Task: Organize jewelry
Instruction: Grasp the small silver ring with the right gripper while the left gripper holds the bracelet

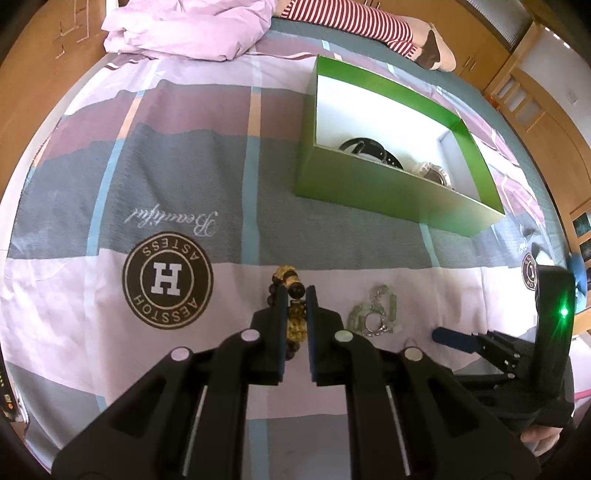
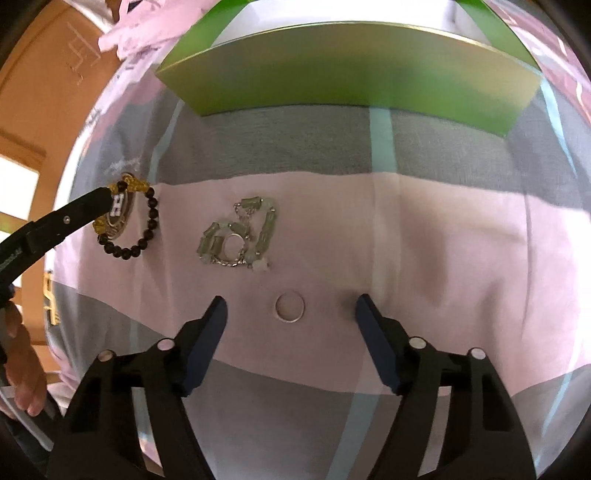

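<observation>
My left gripper (image 1: pixel 296 295) is shut on a dark bead bracelet with gold charms (image 1: pixel 291 291); in the right wrist view it holds the bracelet (image 2: pixel 127 221) at the left, at or just above the bedspread. A pale green jade bracelet with a silver chain (image 2: pixel 240 236) lies in a heap mid-bed; it also shows in the left wrist view (image 1: pixel 373 314). A plain silver ring (image 2: pixel 290 307) lies between the fingers of my right gripper (image 2: pixel 291 306), which is open and empty. The green box (image 1: pixel 391 184) holds a black bangle (image 1: pixel 365 147) and a silver piece (image 1: pixel 432 173).
The bed has a pink, grey and blue patterned cover with a round "H" logo (image 1: pixel 168 284). A crumpled lilac quilt (image 1: pixel 184 26) and a person's striped leg (image 1: pixel 351 22) lie at the far end. Wooden furniture (image 1: pixel 535 96) lines the right side.
</observation>
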Motion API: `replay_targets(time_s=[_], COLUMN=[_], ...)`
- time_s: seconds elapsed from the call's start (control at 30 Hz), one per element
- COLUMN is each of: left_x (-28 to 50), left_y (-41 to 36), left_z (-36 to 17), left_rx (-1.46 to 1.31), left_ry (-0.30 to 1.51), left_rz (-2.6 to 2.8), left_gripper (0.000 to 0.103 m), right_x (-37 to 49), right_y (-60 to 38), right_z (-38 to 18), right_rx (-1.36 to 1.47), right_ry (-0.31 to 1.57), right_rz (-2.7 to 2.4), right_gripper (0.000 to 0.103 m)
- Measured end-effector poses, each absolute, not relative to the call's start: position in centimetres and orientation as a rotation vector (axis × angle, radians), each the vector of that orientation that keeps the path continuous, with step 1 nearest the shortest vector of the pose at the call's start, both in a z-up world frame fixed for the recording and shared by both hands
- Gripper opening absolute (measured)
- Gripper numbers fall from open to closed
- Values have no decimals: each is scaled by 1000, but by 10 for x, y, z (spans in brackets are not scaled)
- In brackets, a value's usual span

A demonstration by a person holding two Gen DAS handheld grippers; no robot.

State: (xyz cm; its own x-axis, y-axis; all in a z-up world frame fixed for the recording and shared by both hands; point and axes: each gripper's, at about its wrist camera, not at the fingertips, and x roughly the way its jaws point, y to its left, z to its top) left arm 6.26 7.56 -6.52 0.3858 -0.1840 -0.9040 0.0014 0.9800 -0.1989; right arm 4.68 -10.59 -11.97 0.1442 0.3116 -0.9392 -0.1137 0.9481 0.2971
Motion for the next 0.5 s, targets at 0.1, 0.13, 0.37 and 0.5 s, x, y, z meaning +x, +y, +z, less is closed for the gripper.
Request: replay_targets(time_s=[0.1,0.13,0.37,0.5], left_x=[63,63,63,64], left_y=[76,75,76,76], left_z=[-68,-69,-70,-70], left_rx=[-191,-189,-197,-196], left_ry=[1186,1187,1195,1196], left_rz=[-121,-118,-115,-118], left_gripper=[9,9,9,9], right_x=[48,47,41,43], right_y=[-93,-84,-70,-76], right_z=[-122,-123,-122,-121], right_rx=[50,-29,-124,-102], right_ry=[1410,1412,1389,1397], right_rz=[273,259,250,254], right_gripper=[53,52,25,17])
